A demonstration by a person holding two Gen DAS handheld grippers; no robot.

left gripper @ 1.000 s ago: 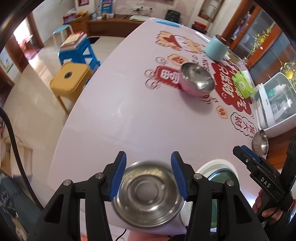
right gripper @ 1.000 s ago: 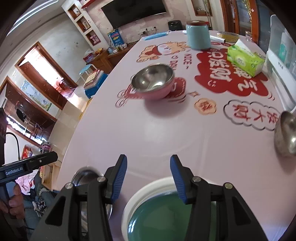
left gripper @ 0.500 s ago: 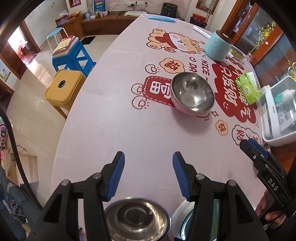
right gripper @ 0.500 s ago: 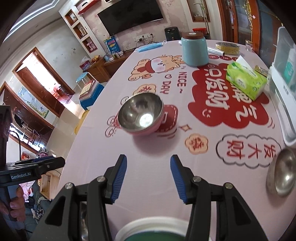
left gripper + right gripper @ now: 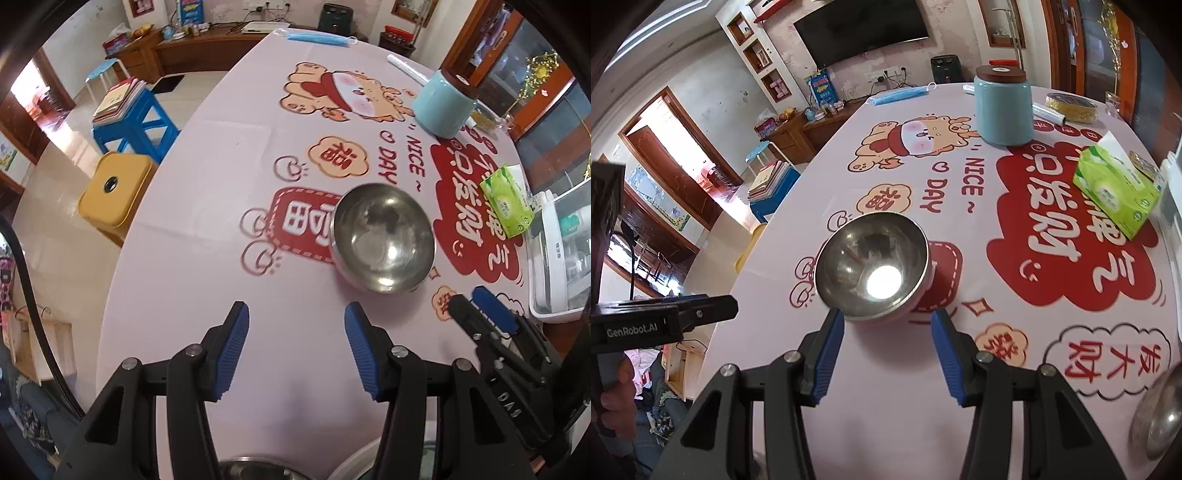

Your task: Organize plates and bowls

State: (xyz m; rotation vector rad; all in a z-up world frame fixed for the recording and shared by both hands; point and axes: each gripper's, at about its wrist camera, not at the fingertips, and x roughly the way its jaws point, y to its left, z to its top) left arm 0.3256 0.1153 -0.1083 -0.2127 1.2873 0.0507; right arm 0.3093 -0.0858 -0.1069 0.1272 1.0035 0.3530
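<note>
Now that the small steel dish has slipped below view, both empty, wide-open claws, left claw (image 5: pixel 295 319) and right claw (image 5: pixel 886 325), advance toward the pink-sided round steel bowl (image 5: pixel 873 267) on the worktop (image 5: pixel 207 206), likely next.

Your left wrist camera sits above the near edge of the table (image 5: pixel 192 206), looking forward and down between its own blue pads (image 5: pixel 232 350). Your right wrist camera rides lower and closer in, aimed more level across the cloth toward the far wall. Both views share the steel bowl (image 5: pixel 384 236) (image 5: pixel 873 266), the blue jar (image 5: pixel 443 105) (image 5: pixel 1003 107) and the green tissue pack (image 5: pixel 508 205) (image 5: pixel 1115 194). Each camera also catches the other gripper at its frame's edge.
</note>
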